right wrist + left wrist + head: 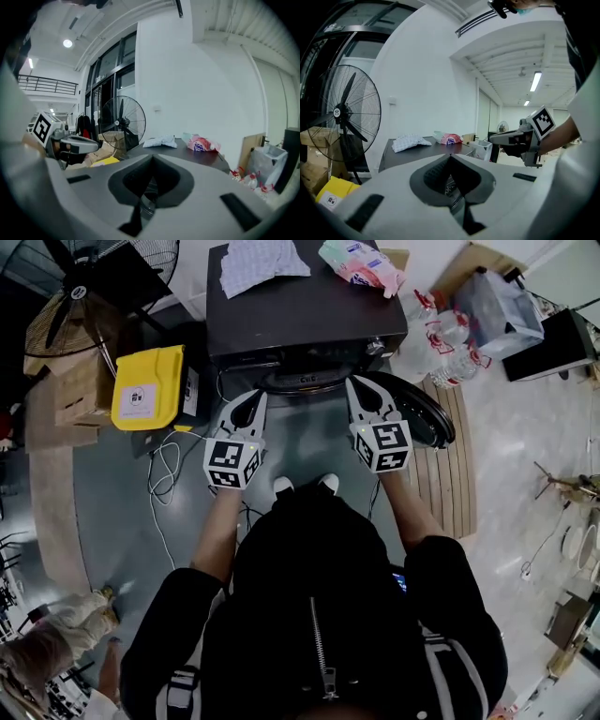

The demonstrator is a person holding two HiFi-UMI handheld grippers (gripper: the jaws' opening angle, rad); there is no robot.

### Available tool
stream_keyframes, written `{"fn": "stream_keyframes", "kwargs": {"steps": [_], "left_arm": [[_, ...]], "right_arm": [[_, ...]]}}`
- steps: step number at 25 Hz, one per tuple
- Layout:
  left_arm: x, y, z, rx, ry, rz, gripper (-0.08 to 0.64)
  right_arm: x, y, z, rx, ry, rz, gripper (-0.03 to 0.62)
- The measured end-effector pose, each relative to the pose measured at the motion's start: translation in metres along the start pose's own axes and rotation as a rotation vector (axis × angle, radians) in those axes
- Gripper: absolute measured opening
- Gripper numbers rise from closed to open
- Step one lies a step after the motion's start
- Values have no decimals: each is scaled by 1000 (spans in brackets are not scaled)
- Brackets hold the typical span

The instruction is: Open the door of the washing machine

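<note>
1. From my head, looking down: one washing machine [300, 315] stands right in front of my feet. Its round door [424, 420] looks swung out to the right side. So I think the opening is done and not much is left to do. My left claw [253, 401] and my right claw [358, 390] are up in front of the machine and touch nothing. I count two claws, one door and one fan [89, 287]. One cloth [258, 263] and one pink pack [361, 263] lie on top of the machine.
2. From my left claw [450, 159]: its two jaws are pressed together with nothing between them. Past them I see the machine's dark top [417, 153] with the cloth [408, 142] and the pack [449, 138]. The fan [342, 115] is at the left. I cannot see the door here.
3. From my right claw [152, 159]: its jaws are pressed together too, and hold nothing. I see the same one fan [123, 122], one cloth [160, 141] and one pack [201, 144].
</note>
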State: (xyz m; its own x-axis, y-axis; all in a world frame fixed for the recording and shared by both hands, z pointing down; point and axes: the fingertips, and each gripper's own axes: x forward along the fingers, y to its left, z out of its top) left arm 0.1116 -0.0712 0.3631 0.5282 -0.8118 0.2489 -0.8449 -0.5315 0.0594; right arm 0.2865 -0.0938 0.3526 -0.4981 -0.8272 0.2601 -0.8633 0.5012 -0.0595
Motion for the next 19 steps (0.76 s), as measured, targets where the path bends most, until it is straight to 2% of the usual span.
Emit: {"fn": "stream_keyframes", "kwargs": {"steps": [19], "left_arm": [[7, -9, 5, 7, -11, -33, 0]], "right_arm": [[-12, 7, 4, -2, -11, 2, 0]]}}
